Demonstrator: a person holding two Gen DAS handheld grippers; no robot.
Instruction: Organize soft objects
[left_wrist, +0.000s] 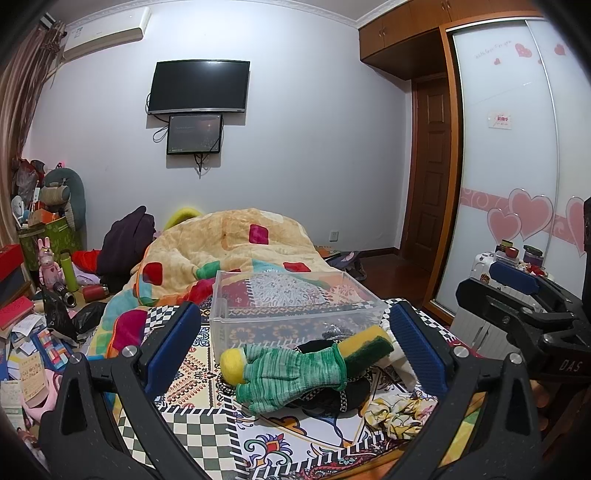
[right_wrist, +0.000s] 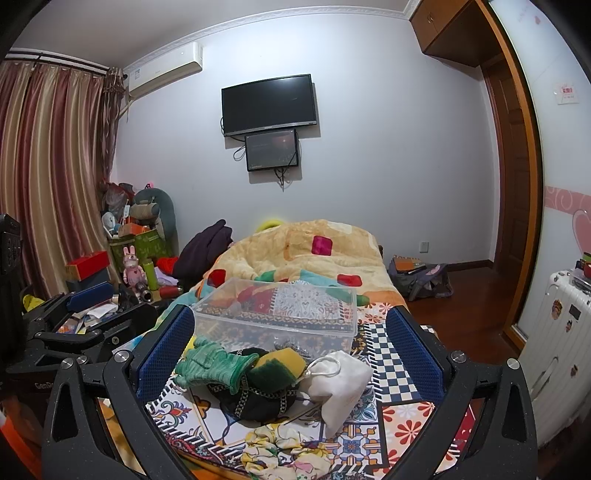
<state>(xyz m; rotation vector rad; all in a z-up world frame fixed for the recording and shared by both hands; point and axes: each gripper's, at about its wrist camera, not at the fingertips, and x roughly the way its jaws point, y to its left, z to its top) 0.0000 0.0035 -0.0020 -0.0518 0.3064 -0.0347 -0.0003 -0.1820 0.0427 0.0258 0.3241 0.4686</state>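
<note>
Both the left hand-held gripper (left_wrist: 291, 343) and right hand-held gripper (right_wrist: 291, 347) gaped wide above a green glove (left_wrist: 291, 373) before the clear bin (left_wrist: 295, 306)

one clear plastic bin (left_wrist: 295, 306) sits on the bed. in front of it, a small heap: one green knit glove (left_wrist: 291, 373), one yellow ball (left_wrist: 232, 365), one yellow-and-green sponge (right_wrist: 277, 365), one black trimmed cloth (right_wrist: 255, 400), one white drawstring pouch (right_wrist: 341, 380) and one floral scrunchie (right_wrist: 284, 446). two grippers, the left gripper (left_wrist: 291, 347) and the right gripper (right_wrist: 290, 350). on the wall, two screens: one large tv (right_wrist: 269, 105), one smaller monitor (right_wrist: 272, 149).
</note>
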